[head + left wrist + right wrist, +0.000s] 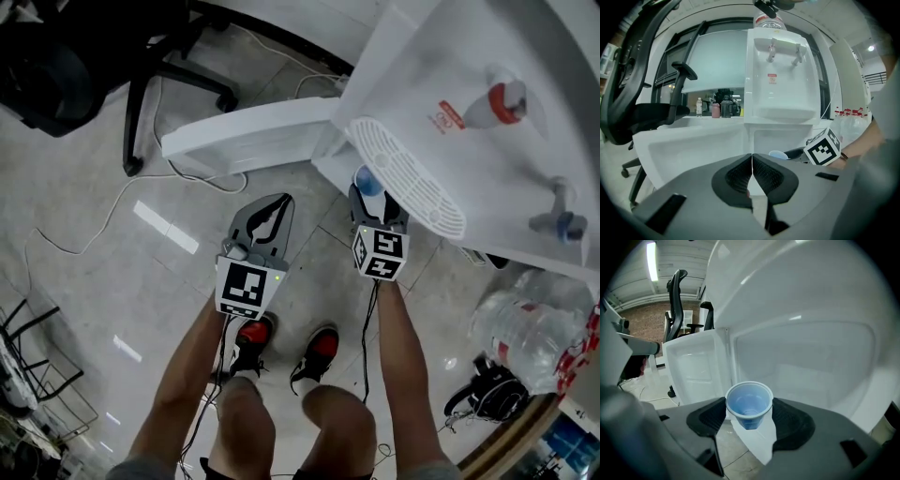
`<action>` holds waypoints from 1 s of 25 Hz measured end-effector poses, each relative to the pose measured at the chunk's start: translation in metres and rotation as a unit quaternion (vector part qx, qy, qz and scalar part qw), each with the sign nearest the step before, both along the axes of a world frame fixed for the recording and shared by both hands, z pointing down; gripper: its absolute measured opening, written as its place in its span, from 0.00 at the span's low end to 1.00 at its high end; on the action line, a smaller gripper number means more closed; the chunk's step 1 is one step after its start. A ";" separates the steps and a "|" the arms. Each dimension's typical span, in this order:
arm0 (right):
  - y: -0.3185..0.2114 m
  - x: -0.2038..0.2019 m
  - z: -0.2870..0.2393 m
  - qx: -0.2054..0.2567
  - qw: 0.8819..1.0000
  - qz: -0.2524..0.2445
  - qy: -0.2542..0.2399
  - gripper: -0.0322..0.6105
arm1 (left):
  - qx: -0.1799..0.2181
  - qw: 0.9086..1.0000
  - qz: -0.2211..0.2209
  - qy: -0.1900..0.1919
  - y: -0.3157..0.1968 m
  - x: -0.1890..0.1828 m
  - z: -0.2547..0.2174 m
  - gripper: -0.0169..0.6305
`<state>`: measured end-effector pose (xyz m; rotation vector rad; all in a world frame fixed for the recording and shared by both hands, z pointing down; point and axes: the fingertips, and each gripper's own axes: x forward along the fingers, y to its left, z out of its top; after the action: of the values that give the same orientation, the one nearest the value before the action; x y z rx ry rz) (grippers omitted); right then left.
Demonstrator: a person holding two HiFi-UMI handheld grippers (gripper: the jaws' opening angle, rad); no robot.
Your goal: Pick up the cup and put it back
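A small blue plastic cup (749,405) stands upright and empty between the jaws of my right gripper (749,416), which is shut on it. In the head view the cup (368,182) sits at the gripper's tip (372,199), just below the white drip grille (405,187) of the water dispenser (469,84). My left gripper (265,221) hangs over the floor to the left, its jaws shut with nothing between them (752,177). From the left gripper view the cup (778,154) shows in front of the dispenser's lower cabinet.
The dispenser's white cabinet door (248,136) stands open to the left. A black office chair (103,56) is at the back left. Cables (112,211) trail over the tiled floor, and a large water bottle (525,328) lies at the right. The person's shoes (281,347) are below.
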<state>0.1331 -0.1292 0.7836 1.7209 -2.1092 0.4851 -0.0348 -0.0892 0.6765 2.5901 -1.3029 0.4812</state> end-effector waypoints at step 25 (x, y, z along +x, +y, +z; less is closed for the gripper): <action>0.141 0.005 -0.208 -0.010 1.000 0.017 -0.019 0.54 | -0.016 0.998 0.056 -0.002 0.067 0.034 -0.197 0.06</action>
<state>0.1380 0.0117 0.5751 1.7531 -2.0976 0.5515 -0.0006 -0.0218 0.4799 2.6474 -1.1462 0.5215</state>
